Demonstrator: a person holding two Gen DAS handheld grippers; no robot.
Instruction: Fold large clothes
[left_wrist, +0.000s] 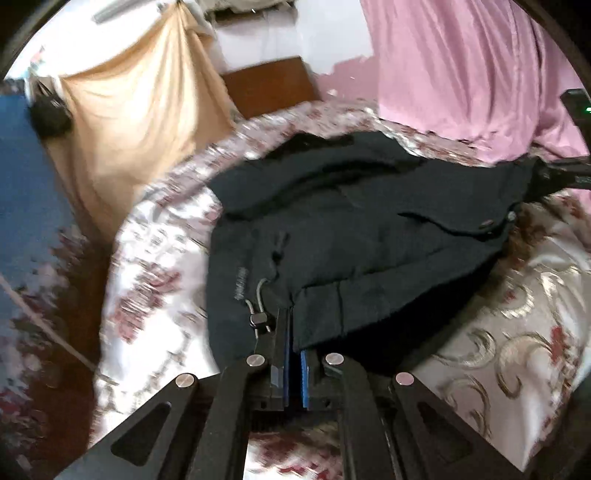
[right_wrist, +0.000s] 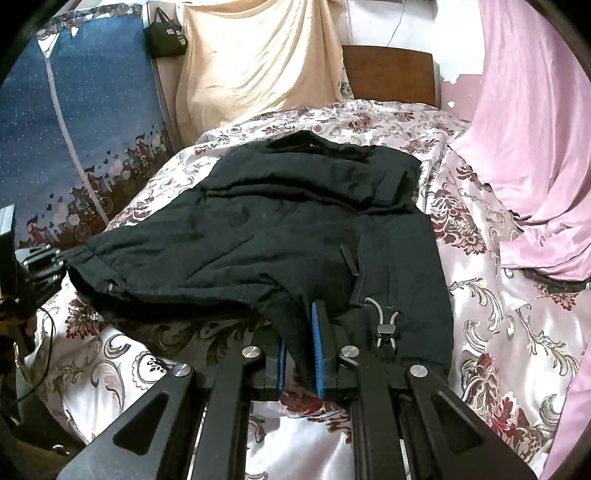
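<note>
Left wrist view, bed: a floral satin bedspread (left_wrist: 159, 280) in cream and dark red covers it and carries everything else.
Right wrist view, bed: the same bedspread (right_wrist: 498, 332) fills the frame below a wooden headboard (right_wrist: 388, 74).
Drapes: a pink cloth (right_wrist: 535, 129) hangs at the right, a beige cloth (right_wrist: 258, 62) at the back, a blue printed panel (right_wrist: 74, 110) at the left.
Jacket: a large black jacket (right_wrist: 258, 229) lies spread over the middle of the bed, its hem edge toward both cameras; also seen at (left_wrist: 369, 221).
Left claw (left_wrist: 291, 325): fingers pressed together on the jacket hem, cloth pinched between the blue pads.
Right claw (right_wrist: 299, 332): blue pads clamped on a fold of the jacket hem.
Drawcord: a grey cord with toggle (right_wrist: 386, 325) lies on the hem just beside the right claw.
</note>
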